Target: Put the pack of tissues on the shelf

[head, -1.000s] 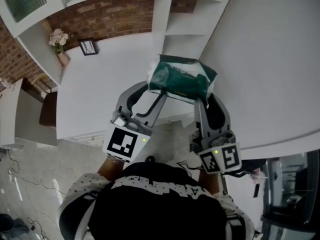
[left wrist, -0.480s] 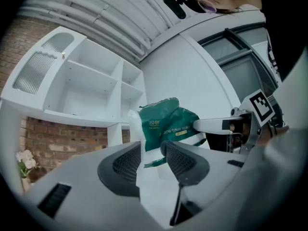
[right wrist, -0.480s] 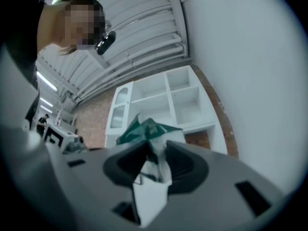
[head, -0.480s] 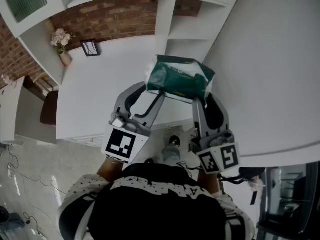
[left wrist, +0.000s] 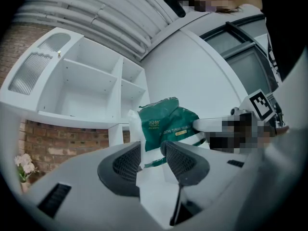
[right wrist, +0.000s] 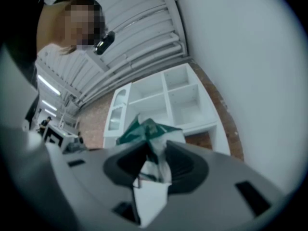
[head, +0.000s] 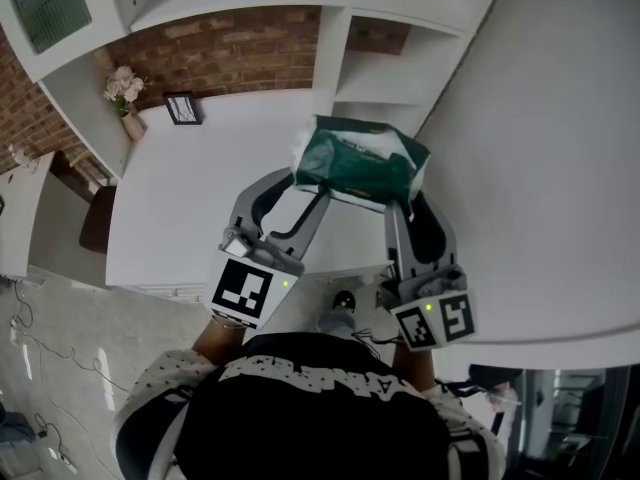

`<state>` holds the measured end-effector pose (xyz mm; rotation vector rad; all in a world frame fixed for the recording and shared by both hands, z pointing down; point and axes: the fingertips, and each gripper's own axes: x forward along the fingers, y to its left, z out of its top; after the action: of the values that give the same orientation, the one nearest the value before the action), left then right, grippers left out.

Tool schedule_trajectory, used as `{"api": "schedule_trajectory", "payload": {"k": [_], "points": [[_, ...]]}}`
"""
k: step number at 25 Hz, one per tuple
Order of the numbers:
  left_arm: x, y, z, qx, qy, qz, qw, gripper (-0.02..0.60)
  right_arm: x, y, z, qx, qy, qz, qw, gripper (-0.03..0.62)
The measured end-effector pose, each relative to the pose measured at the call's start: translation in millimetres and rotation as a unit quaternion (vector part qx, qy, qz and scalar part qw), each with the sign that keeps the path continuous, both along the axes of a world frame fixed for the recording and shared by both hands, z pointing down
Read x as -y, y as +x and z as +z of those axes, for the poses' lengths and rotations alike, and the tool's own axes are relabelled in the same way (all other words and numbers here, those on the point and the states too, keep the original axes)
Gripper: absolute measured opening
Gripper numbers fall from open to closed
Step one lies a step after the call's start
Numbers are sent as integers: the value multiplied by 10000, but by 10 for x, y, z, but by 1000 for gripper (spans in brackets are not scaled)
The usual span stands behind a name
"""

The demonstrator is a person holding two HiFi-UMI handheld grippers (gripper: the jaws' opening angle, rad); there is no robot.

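Tissue pack (head: pixel 362 160) closer to shelf (head: pixel 380 78), still gripped

Glossy film, matt plastic, rough brick
The pack of tissues (head: pixel 362 160) has crinkly, glossy green-and-white plastic film; the shelf (head: pixel 330 48) is smooth matt white; the wall (head: pixel 230 43) rough red brick; the left gripper (head: pixel 312 193) matt grey plastic, pads (left wrist: pixel 126 163) ribbed.

One pack of tissues (head: pixel 362 161). Two: left hand-held gripper (head: pixel 311 184), right hand-held gripper (head: pixel 409 201). One flower vase (head: pixel 131 125). One picture frame (head: pixel 183 108).

Green tissue pack (head: pixel 360 160), aloft between claws
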<state>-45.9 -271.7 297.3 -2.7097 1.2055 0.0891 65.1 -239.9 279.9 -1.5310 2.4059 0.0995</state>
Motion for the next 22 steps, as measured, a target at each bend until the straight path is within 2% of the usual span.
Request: {"api": "schedule_trajectory", "payload": {"k": [22], "points": [[595,256,-60,115,32,-621,9980,189,732,296,-28,79,80,-631,9979,146]]}}
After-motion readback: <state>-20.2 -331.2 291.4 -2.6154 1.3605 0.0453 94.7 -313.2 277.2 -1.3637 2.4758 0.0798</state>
